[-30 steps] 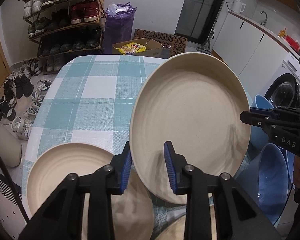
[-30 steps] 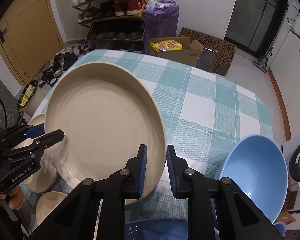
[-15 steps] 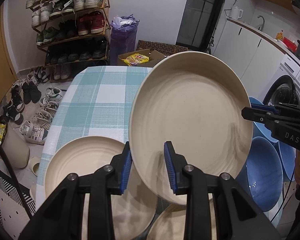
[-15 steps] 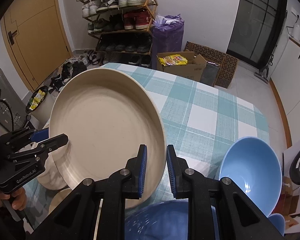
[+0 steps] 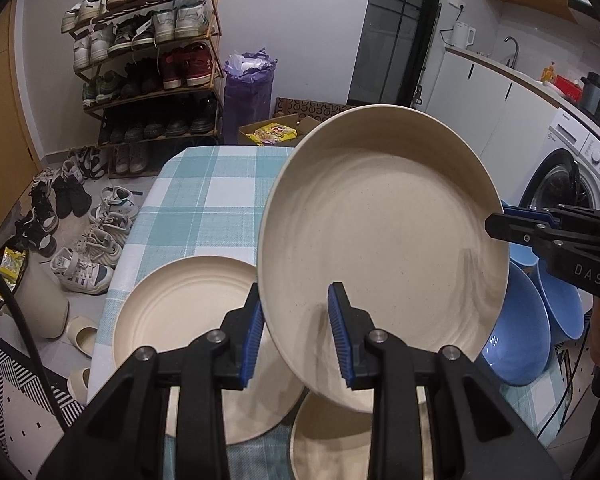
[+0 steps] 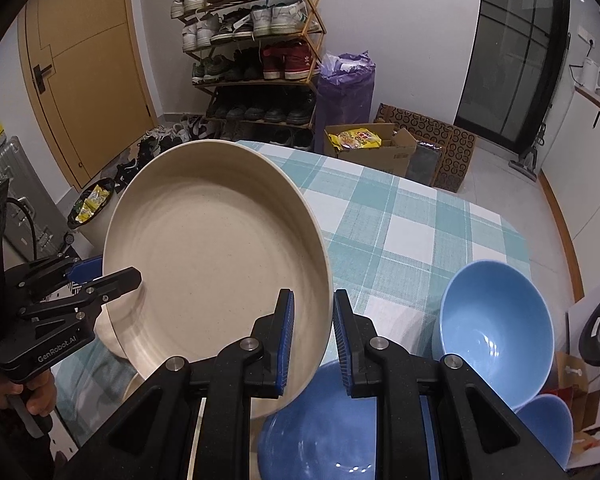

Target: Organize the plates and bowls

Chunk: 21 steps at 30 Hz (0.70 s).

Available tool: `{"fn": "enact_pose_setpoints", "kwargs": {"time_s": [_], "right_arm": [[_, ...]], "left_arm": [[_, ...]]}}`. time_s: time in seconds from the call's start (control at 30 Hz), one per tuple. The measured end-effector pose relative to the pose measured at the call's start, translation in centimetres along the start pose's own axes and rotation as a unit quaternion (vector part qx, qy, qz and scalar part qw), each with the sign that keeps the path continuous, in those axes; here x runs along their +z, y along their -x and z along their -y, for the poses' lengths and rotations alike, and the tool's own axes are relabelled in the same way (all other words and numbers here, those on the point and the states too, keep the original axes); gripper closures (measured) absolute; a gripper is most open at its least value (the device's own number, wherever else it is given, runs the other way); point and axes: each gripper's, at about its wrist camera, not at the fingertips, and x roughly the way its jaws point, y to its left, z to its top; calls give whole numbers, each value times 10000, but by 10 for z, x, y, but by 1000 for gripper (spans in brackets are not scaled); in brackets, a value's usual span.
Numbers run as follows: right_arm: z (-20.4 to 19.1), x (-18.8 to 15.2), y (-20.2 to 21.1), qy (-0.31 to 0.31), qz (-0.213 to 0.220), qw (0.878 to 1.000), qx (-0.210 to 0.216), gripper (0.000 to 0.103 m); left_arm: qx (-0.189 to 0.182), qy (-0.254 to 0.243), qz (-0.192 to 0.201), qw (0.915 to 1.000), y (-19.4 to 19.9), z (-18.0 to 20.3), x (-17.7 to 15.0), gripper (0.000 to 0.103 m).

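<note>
Both tongs clench one big cream plate [image 5: 384, 240], held tilted above the checked table [image 5: 208, 200]: the left tongs [image 5: 296, 334] on its near rim, the right tongs [image 6: 314, 336] on the opposite rim. Another cream plate [image 5: 180, 312] lies on the table just left of it; blue bowls [image 6: 496, 332], apparently three, sit to its right.

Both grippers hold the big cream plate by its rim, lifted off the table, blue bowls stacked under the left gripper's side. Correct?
One error: the blue bowls sit on the right gripper's side, not the left's, as the right wrist view shows. The rest holds: both the left gripper and the right clamp the big cream plate by its rim, lifted above the table.
</note>
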Motion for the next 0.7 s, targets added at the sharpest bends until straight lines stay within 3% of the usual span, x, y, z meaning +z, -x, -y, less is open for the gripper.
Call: {"fn": "enact_pose_setpoints", "kwargs": {"time_s": [0.7], "right_arm": [[-36,-52,61,125,442,9989,35,83]], "left_arm": [[-23,-78,321,9995,51,4,-42,73]]}}
